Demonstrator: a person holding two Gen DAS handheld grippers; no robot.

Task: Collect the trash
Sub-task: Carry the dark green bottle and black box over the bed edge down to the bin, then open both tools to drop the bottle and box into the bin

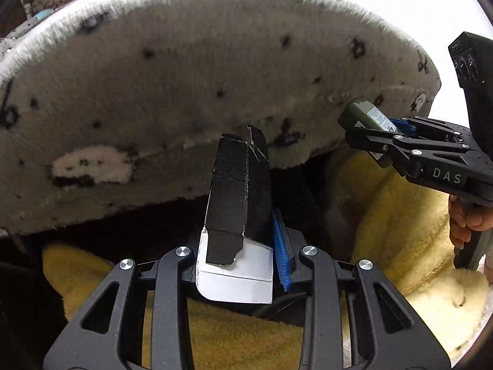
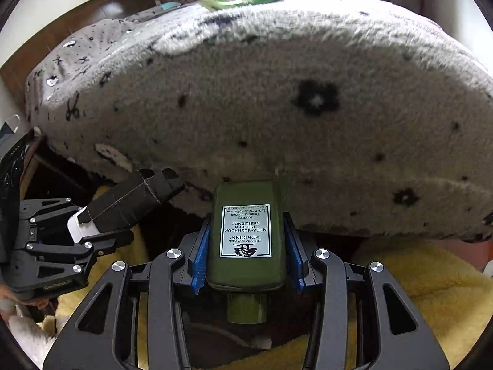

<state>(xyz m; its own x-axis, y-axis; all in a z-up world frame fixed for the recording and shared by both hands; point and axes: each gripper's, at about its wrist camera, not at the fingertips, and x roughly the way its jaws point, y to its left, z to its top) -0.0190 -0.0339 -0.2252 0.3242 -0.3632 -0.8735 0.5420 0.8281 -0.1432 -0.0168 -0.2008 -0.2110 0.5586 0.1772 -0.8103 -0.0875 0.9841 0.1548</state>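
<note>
A flattened black carton (image 1: pixel 237 197) is held in the left tool (image 1: pixel 243 246), and a small green bottle (image 2: pixel 245 234) in the right tool (image 2: pixel 246 246). Both are carried in the air in front of a grey fleece-covered bed (image 2: pixel 277 108), above a yellow blanket (image 1: pixel 400 215).

The carton is judged to be light, thin card: stiff along its folds but easily crushed or bent, with a torn, creased top end. It is gripped near its white lower flap, the black body standing up and away from the tool. A hold across the flat faces, close to the base as now, seems the safest; too hard a squeeze would likely buckle it.

The bottle is taken to be smooth plastic, fairly rigid, light if empty, and possibly slippery on its glossy sides. It is clamped across its narrow sides by the blue pads (image 2: pixel 200 252), label up, cap end pointing back toward the camera. The label is seen upside down.

The left tool is closed narrowly on the carton, only one blue pad (image 1: pixel 282 252) being visible beside it. The right tool is closed about the bottle's width, both pads pressed to its sides. No bin or bag is visible in either view, so where the trash is to be dropped cannot be told.
</note>
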